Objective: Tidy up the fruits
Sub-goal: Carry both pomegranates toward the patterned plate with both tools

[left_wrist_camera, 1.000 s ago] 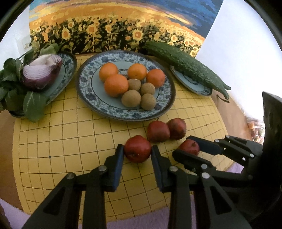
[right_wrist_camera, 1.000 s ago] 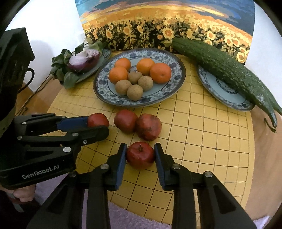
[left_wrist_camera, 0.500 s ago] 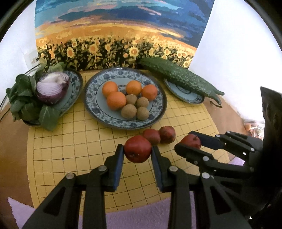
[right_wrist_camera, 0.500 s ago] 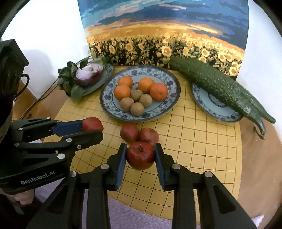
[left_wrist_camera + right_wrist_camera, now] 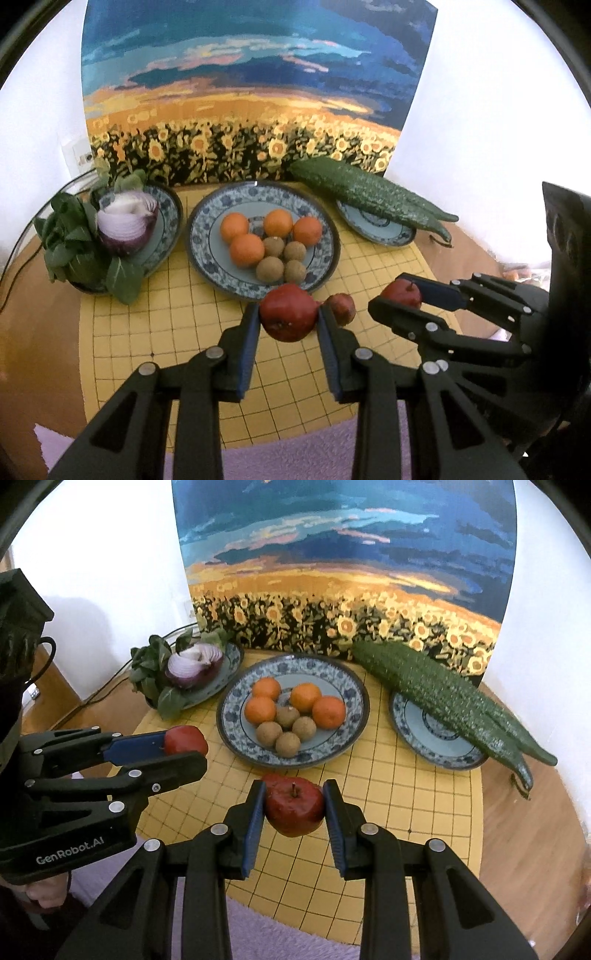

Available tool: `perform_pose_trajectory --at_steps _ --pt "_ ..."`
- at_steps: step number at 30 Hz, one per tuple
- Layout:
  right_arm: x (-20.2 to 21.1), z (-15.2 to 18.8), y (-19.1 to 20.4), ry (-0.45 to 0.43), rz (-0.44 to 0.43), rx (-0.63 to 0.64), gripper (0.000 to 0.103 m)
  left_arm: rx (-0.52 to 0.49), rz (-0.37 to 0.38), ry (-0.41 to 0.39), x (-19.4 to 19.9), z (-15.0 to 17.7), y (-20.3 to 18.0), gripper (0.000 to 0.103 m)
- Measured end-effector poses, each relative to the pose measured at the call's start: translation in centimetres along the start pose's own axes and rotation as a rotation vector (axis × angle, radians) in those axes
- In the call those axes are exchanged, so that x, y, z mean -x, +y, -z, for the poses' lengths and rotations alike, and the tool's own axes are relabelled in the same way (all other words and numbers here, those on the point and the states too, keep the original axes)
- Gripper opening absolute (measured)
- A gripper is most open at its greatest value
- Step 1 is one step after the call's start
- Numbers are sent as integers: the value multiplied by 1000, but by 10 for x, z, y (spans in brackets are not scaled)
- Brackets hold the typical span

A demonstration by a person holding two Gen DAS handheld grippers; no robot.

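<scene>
Left claw (image 5: 184, 746) marked "GenRobot.AI", at 9 o'clock, grasping 1 red apple (image 5: 185, 739), right claw (image 5: 294, 805) grasping another apple (image 5: 294, 806), blue-patterned fruit plate (image 5: 354, 716) at 12 o'clock

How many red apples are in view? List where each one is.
3. One apple is clamped in the left gripper, a second apple in the right gripper, and a third apple lies on the yellow grid mat beside the first. Others may be hidden behind the held fruit.
</scene>
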State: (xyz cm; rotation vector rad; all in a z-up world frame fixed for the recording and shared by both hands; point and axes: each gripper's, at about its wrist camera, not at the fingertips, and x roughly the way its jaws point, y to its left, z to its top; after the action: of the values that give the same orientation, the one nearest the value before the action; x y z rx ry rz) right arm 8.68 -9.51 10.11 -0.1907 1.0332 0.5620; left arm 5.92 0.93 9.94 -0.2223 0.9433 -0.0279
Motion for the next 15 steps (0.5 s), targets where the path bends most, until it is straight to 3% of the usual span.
perform_pose_trajectory --at_steps 15 --pt "23 -19 -5 -75 25 15 32 -14 -15 -66 19 -10 -2 32"
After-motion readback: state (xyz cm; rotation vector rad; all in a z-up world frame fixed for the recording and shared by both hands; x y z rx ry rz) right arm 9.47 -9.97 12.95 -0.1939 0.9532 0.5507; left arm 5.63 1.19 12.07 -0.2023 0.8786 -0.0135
